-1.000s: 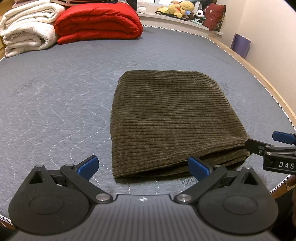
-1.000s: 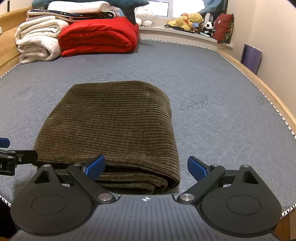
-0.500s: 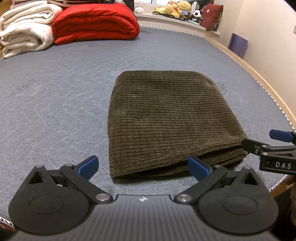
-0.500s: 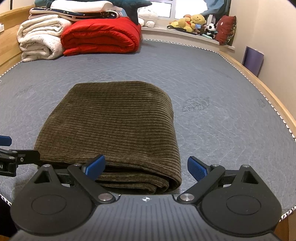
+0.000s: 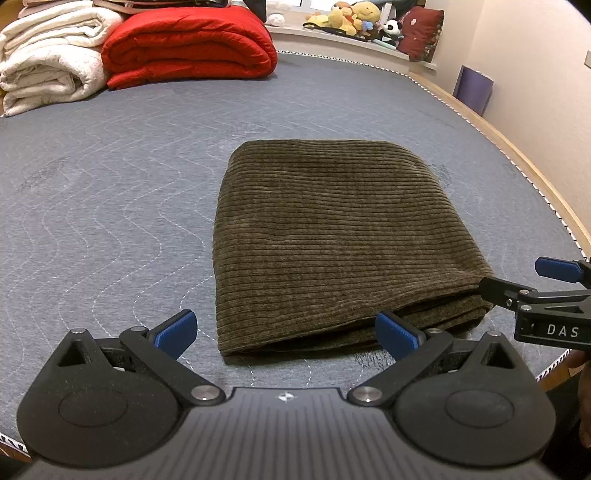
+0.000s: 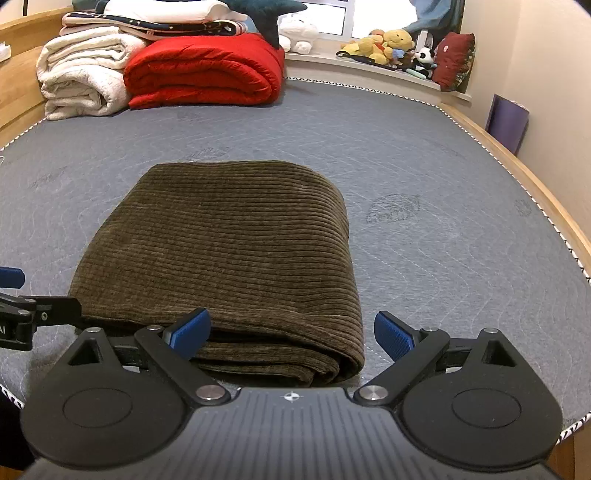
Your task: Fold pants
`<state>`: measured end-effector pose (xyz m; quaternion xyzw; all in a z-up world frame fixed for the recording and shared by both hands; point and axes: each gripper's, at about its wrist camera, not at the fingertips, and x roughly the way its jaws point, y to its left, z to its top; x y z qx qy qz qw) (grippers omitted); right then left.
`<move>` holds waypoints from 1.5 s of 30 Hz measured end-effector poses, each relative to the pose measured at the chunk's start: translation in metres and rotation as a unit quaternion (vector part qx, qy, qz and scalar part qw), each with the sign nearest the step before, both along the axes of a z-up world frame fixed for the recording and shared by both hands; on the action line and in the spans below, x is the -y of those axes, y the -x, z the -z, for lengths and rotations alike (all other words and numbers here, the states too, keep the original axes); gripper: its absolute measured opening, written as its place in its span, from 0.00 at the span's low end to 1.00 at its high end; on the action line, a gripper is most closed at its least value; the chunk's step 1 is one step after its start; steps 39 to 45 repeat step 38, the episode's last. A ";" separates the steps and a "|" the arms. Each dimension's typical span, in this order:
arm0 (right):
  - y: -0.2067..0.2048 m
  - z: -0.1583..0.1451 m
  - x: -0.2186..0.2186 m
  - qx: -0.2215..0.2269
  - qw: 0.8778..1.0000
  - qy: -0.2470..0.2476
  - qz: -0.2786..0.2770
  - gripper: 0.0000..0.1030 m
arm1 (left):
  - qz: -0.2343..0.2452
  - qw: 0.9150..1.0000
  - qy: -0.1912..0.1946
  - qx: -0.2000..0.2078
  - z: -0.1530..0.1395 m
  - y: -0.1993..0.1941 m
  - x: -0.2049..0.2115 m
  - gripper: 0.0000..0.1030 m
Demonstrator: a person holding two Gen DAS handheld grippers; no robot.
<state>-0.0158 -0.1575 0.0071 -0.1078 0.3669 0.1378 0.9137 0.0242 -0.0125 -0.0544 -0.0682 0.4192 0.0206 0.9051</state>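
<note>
Your pants [image 5: 332,236] lie folded into a thick brown rectangle on the grey mattress [image 5: 110,192]; your left gripper [image 5: 284,328] and right gripper [image 6: 291,332] hover wide open, empty, at its near edge; folding looks essentially done.

From my left wrist camera, the left tongs [image 5: 284,332] stand wide apart with nothing between the blue pads [image 5: 173,329], just above the grey quilted mattress [image 5: 110,206]. The brown corduroy pants [image 5: 332,236] lie folded into a thick rectangle ahead of me, layered edges facing the camera. My right pad sits just in front of that near edge; I cannot tell if it touches. The right tongs [image 5: 517,282] come in from the right at the near right corner of the pants. At the far end lie a red duvet [image 5: 188,46], white blankets [image 5: 48,55] and plush toys [image 5: 354,18] on a ledge.
</note>
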 end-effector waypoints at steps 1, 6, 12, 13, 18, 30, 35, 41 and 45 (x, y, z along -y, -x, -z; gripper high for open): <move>0.000 0.000 0.000 0.000 1.000 0.000 -0.001 0.93 | 0.000 1.000 0.000 0.000 0.000 0.000 0.000 1.00; 0.000 0.000 0.000 0.000 1.000 0.001 -0.001 0.93 | 0.000 1.000 0.000 0.000 0.000 0.000 -0.001 1.00; 0.000 0.000 0.000 0.000 1.000 0.001 -0.001 0.93 | 0.001 1.000 0.002 0.000 0.000 0.000 0.000 1.00; 0.000 0.000 0.000 0.000 1.000 0.001 -0.001 0.93 | 0.002 1.000 0.001 -0.001 0.000 0.000 0.000 1.00; -0.002 0.000 0.000 0.002 1.000 0.003 -0.004 0.93 | 0.004 1.000 0.001 -0.003 0.001 0.000 0.001 1.00; -0.004 0.003 0.002 -0.002 1.000 0.007 -0.007 0.93 | 0.005 1.000 0.002 -0.002 0.002 0.000 0.001 1.00; -0.005 0.004 0.003 -0.005 1.000 0.008 -0.007 0.93 | 0.004 1.000 0.002 -0.002 0.003 0.000 0.001 1.00; -0.004 0.005 0.003 -0.005 1.000 0.008 -0.008 0.93 | 0.005 1.000 0.001 -0.001 0.003 0.000 0.001 1.00; -0.004 0.005 0.003 -0.005 1.000 0.008 -0.008 0.93 | 0.005 1.000 0.001 -0.001 0.003 0.000 0.001 1.00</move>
